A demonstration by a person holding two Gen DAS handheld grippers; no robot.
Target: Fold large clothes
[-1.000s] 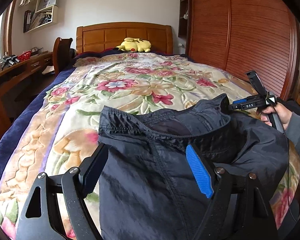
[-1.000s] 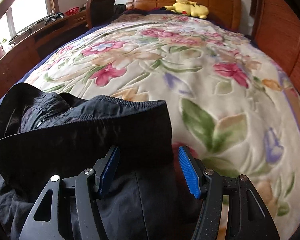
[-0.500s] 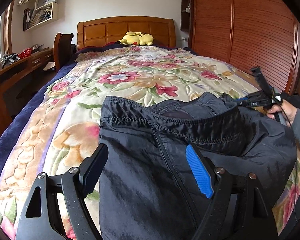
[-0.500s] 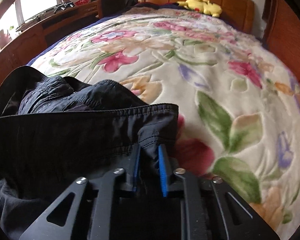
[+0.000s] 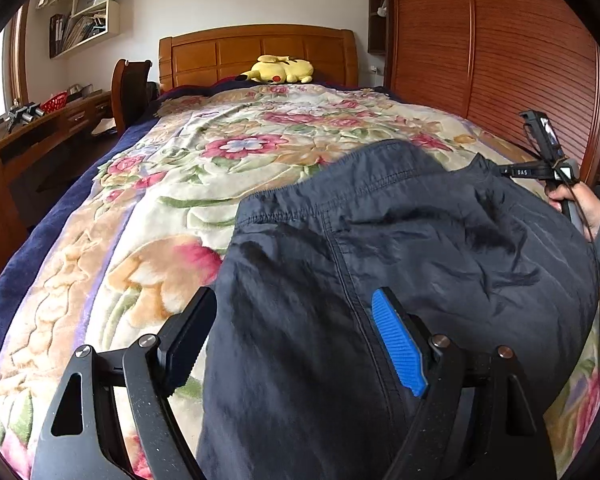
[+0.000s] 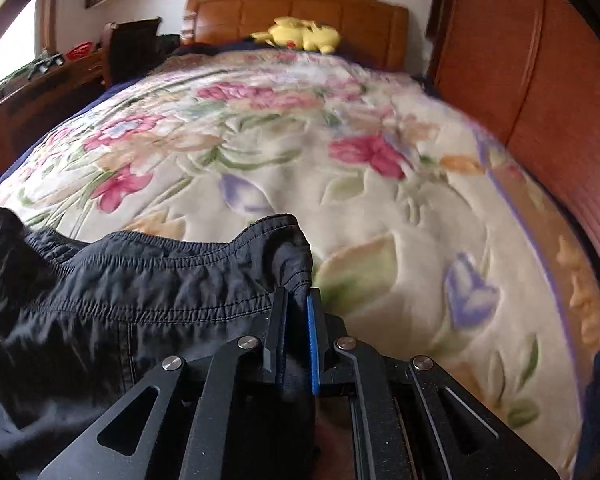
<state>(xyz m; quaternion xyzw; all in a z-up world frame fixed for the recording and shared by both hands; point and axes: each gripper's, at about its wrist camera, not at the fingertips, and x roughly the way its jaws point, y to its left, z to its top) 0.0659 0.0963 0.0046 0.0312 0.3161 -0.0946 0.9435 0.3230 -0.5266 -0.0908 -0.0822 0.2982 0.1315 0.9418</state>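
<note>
- The dark garment point(image 5: 400, 264) lies on the bed point(image 5: 228, 160), bunched toward the near end, with its elastic hem running roughly from 9 o'clock to 3 o'clock across both wrist views.
- The right tool point(image 6: 296, 336) is pinched almost fully together on the hem's corner point(image 6: 292, 256), which sits at 12 o'clock from its fingertips.
- The left tool point(image 5: 296, 340) is spread wide and grips nothing; dark cloth lies between its fingers, and the hem's other end point(image 5: 252, 208) is ahead at about 11 o'clock.
- Judgement: the fold turns on that hem line, so the left tool is nearer the free end and should take it.
</note>
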